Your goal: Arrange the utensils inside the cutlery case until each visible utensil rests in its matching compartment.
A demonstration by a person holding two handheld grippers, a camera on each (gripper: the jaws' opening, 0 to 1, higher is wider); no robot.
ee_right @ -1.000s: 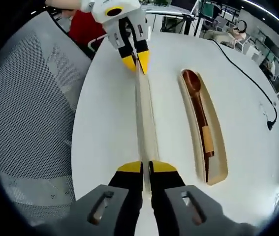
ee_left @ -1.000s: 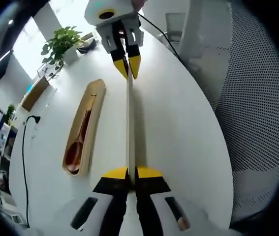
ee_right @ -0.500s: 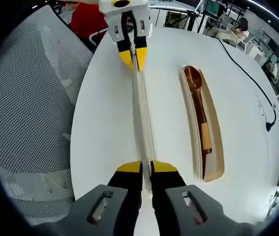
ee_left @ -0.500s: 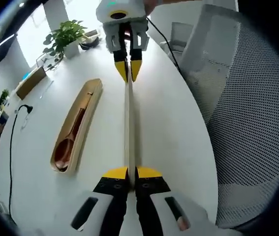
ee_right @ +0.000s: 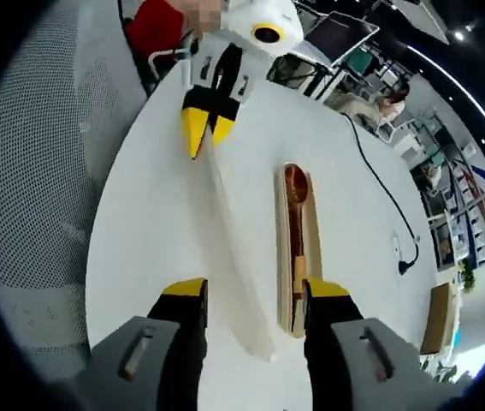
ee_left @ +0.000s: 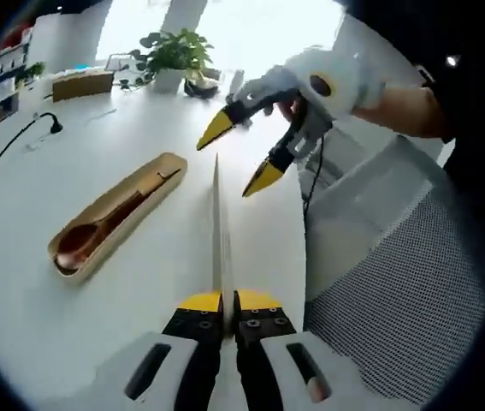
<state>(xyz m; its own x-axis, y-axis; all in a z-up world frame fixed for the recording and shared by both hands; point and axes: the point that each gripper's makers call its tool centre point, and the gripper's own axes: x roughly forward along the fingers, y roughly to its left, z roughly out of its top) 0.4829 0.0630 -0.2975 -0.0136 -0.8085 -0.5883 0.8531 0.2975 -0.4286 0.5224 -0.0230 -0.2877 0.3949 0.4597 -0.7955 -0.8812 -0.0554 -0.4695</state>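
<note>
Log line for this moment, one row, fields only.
left gripper: shut on case lid | right gripper: open, off lid | spoon: in case base | table: white

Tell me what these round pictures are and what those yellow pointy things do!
A person holds two grabbing tools, each carrying a camera, so each round picture looks along one tool. The yellow points are the tools' tips. In the left gripper view, the left gripper pinches a long flat pale wooden lid. The right gripper hangs open above its far end. On the round white table lies a light wooden cutlery case with a brown wooden spoon inside. The right gripper view shows the same things from the other end.
</note>
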